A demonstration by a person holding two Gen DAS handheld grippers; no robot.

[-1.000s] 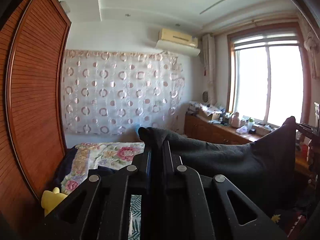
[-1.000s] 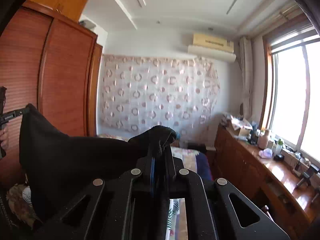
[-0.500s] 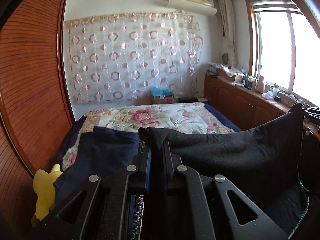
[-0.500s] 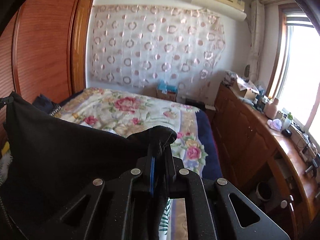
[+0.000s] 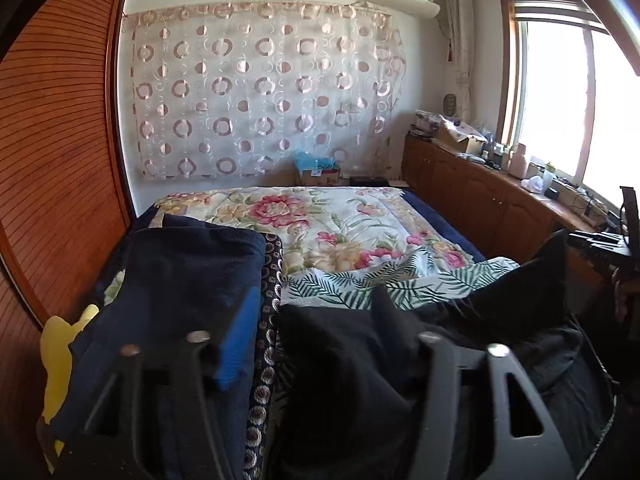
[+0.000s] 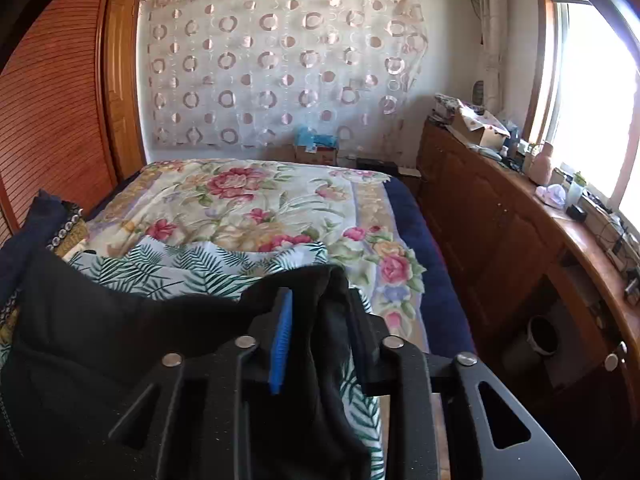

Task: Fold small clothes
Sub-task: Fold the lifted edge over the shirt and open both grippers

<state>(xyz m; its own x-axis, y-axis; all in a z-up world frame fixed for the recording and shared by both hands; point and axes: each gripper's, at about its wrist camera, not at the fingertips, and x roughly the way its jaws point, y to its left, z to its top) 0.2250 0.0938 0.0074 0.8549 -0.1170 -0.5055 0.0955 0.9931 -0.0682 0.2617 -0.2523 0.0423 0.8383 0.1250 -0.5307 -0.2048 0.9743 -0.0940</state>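
Note:
A black garment (image 5: 500, 320) lies slumped on the near end of the bed. One corner of it rises between the fingers of my left gripper (image 5: 336, 320), whose jaws are opening wide, with the blue pad (image 5: 236, 336) well clear of the cloth. In the right wrist view the same black garment (image 6: 120, 340) spreads to the left, and a fold of it hangs between the fingers of my right gripper (image 6: 320, 300). Those jaws are also opening, and the blue pad (image 6: 282, 340) shows bare. In the left wrist view the right gripper (image 5: 600, 240) is at the far right edge, at the garment's raised corner.
A stack of folded navy clothes (image 5: 192, 272) sits left of the black garment, beside a yellow toy (image 5: 60, 344). A fern-print cloth (image 6: 180, 268) lies on the floral bedspread (image 5: 320, 220). A wooden wardrobe (image 5: 52, 160) stands left, and a cluttered wooden cabinet (image 6: 500, 220) runs along the right.
Both grippers came down from holding the black garment stretched in the air to the bed. Both jaws, shut on its corners before, now stand apart, and the garment has sagged onto the bed.

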